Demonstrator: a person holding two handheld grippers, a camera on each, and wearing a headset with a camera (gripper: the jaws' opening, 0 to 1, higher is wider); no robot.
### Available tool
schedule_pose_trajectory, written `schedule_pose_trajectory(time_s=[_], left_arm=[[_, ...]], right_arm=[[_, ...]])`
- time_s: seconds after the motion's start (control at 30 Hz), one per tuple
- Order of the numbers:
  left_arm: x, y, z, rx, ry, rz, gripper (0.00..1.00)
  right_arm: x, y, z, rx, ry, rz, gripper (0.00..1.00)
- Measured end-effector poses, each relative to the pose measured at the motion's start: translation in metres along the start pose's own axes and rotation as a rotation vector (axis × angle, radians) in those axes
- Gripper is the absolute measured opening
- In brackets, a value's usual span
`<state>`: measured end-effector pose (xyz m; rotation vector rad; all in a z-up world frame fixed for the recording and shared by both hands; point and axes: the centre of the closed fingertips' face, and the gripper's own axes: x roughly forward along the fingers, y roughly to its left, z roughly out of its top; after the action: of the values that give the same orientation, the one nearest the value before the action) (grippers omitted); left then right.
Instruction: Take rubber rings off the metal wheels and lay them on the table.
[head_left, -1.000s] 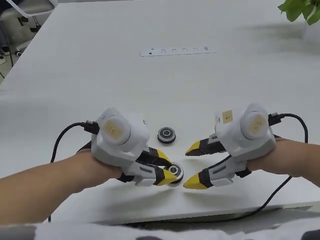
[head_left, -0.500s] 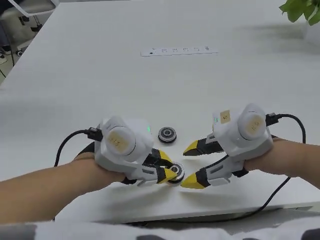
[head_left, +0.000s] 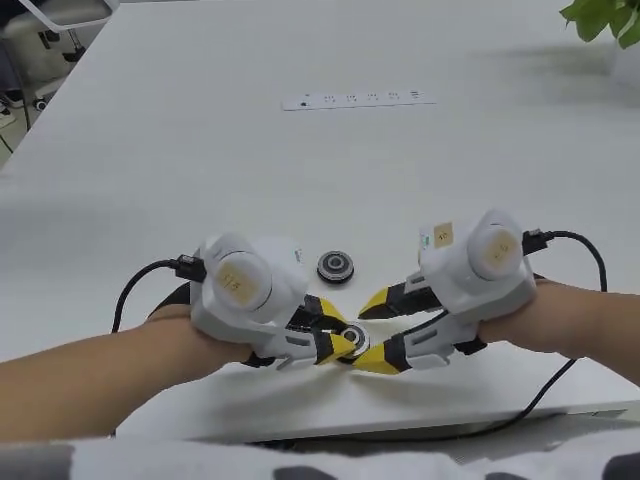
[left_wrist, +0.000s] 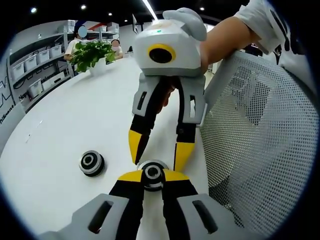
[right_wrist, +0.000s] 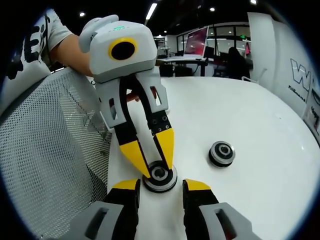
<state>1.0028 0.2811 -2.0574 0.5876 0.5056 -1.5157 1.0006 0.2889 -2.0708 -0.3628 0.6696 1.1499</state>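
Left gripper view, clamped wheel (left_wrist: 152, 174), mesh chair (left_wrist: 250, 130)

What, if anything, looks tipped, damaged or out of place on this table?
Nothing stands out. One rubber-ringed metal wheel lies flat between the left gripper's jaws, the second wheel flat apart on the white table.

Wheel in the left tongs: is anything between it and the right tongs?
Nothing visible. The right tongs stand open on either side of the wheel, which the left tongs grip.
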Motion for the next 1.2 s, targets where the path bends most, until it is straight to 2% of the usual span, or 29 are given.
schedule_pose_trajectory(time_s=[0.4, 1.0, 1.2], left_arm=[[0.000, 0.000, 0.000, -0.004, -0.002, 0.004, 0.09], [0.001, 0.000, 0.000, -0.007, -0.011, 0.016, 0.09], [0.001, 0.000, 0.000, -0.007, -0.014, 0.017, 0.08]], right_arm=[[0.001, 0.002, 0.001, 0.031, -0.020, 0.004, 0.25], [-0.004, 0.002, -0.007, 0.051, -0.005, 0.003, 0.18], [-0.006, 0.002, -0.010, 0.064, -0.001, 0.004, 0.12]])
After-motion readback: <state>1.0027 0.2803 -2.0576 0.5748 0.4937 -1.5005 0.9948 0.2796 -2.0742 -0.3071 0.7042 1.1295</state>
